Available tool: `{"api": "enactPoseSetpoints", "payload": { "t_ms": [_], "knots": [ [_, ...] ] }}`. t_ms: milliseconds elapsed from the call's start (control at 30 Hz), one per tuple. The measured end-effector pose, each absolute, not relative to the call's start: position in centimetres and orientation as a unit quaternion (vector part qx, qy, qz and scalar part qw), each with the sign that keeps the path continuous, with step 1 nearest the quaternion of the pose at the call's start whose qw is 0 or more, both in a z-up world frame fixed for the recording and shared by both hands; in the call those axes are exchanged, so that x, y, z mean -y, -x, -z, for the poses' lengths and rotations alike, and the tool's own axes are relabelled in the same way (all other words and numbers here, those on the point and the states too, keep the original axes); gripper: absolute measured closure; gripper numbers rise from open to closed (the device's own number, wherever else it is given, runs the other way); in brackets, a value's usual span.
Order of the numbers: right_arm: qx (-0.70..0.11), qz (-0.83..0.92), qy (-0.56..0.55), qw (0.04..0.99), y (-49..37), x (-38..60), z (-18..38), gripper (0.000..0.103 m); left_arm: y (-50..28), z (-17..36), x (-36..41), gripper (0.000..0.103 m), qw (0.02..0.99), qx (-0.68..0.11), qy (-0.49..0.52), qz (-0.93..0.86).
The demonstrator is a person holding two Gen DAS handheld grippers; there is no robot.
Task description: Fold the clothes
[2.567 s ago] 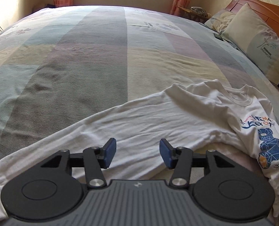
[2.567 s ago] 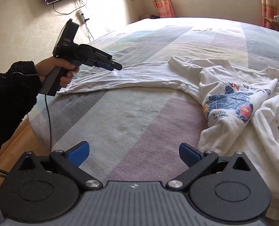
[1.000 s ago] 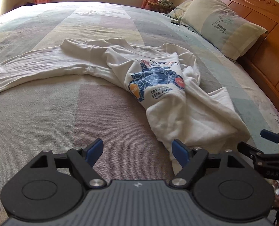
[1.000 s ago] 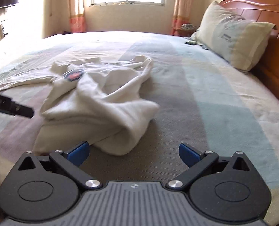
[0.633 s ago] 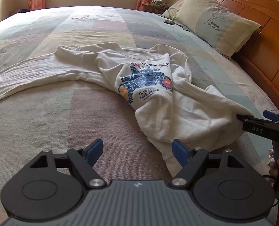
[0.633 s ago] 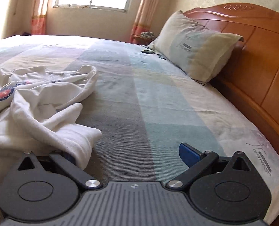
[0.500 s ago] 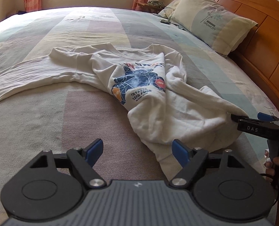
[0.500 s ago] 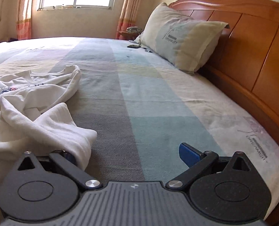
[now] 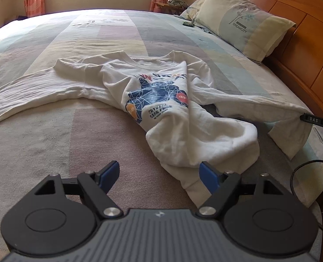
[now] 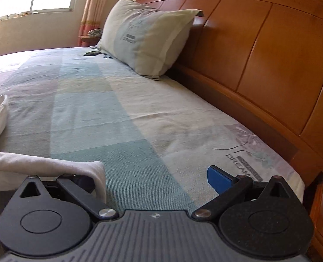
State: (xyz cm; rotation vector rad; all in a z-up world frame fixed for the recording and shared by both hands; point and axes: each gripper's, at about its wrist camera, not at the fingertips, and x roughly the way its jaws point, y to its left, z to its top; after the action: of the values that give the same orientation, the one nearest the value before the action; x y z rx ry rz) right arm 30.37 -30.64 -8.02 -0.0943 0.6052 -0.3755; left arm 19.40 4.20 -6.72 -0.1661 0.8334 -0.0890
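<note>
- White cotton long-sleeved sweatshirt (image 9: 161, 100) with a blue geometric print lies crumpled mid-frame on the pastel checked bedspread (image 9: 96, 32) in the left wrist view; the left tool (image 9: 159, 172) hangs open and empty at its hem. Best to spread the body flat before any fold.
- Right wrist view: the right tool (image 10: 159, 175) is spread wide, a sleeve draped over its lower-left finger, unpinched; pull gently outward.
</note>
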Motion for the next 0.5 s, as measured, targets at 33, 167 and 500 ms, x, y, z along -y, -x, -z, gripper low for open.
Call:
{"api": "enactPoseSetpoints", "payload": {
  "t_ms": [33,167,500],
  "knots": [
    [-0.296,0.193,0.046,0.934,-30.6,31.6,7.9,0.000,-19.4,6.8,-4.1,0.023,0.910,-0.405,0.079,0.043],
    [-0.294,0.223,0.061,0.928,-31.6,34.5,7.4,0.000,-19.5,6.9,-4.2,0.023,0.909,-0.407,0.077,0.039],
    [-0.174,0.272,0.188,0.928,-30.9,33.7,4.0,0.000,-19.7,7.1,-4.3,0.023,0.908,-0.408,0.084,0.039]
  ]
}}
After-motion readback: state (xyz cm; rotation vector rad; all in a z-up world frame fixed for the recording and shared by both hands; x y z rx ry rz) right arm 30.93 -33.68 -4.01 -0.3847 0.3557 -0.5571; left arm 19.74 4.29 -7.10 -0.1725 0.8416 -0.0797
